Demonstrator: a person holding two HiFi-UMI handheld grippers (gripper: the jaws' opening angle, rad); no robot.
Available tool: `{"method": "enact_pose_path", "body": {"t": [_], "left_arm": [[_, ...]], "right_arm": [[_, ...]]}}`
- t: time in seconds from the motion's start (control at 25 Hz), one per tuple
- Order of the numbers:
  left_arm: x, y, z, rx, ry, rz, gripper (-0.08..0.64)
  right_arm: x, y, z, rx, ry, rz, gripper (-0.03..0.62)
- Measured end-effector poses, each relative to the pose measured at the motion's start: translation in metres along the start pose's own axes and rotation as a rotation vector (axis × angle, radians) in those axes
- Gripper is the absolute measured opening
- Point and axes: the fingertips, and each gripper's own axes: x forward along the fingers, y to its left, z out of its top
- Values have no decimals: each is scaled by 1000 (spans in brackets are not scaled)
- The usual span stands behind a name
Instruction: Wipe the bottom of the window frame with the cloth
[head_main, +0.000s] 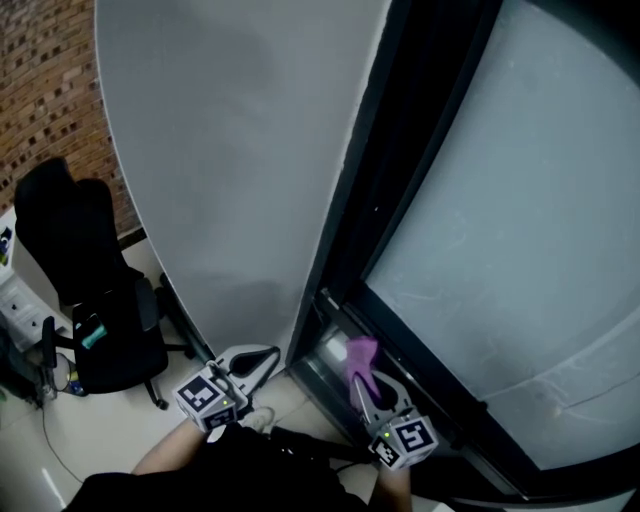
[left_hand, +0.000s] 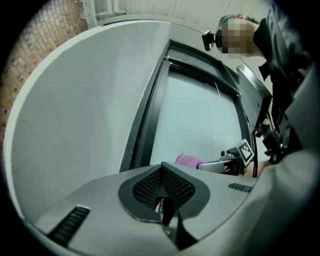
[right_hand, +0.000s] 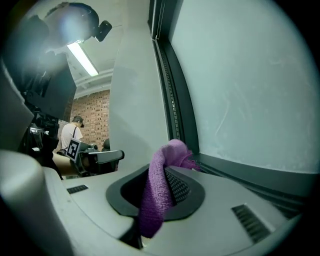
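A purple cloth (right_hand: 159, 187) is clamped in my right gripper (right_hand: 170, 172), its bunched end sticking out past the jaw tips. In the head view the cloth (head_main: 361, 355) sits over the bottom rail of the dark window frame (head_main: 335, 372), near its left corner, with the right gripper (head_main: 366, 381) behind it. The frosted pane (head_main: 520, 220) rises above. My left gripper (head_main: 262, 359) hangs by the grey wall (head_main: 230, 150) left of the frame, jaws shut with nothing between them. The left gripper view shows its jaws (left_hand: 162, 172) meeting and the cloth (left_hand: 188, 160) beyond.
A black office chair (head_main: 95, 300) stands on the tiled floor at the left, before a brick wall (head_main: 40, 90). A person in a white shirt (right_hand: 67, 137) stands far back in the right gripper view. The dark upright of the frame (head_main: 390, 150) separates wall and pane.
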Motion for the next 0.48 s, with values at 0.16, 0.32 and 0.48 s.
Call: {"method": "enact_pose_path", "body": {"t": [0.16, 0.32, 0.48], "left_arm": [[-15, 5, -3, -9, -2, 60, 0], [-19, 7, 2, 7, -21, 81, 0], [-20, 6, 9, 27, -33, 89, 0]], "right_arm": [[3, -3, 8, -20, -38, -11, 60], [9, -5, 10, -31, -48, -3, 60], [8, -1, 16, -68, -62, 7, 60]]}}
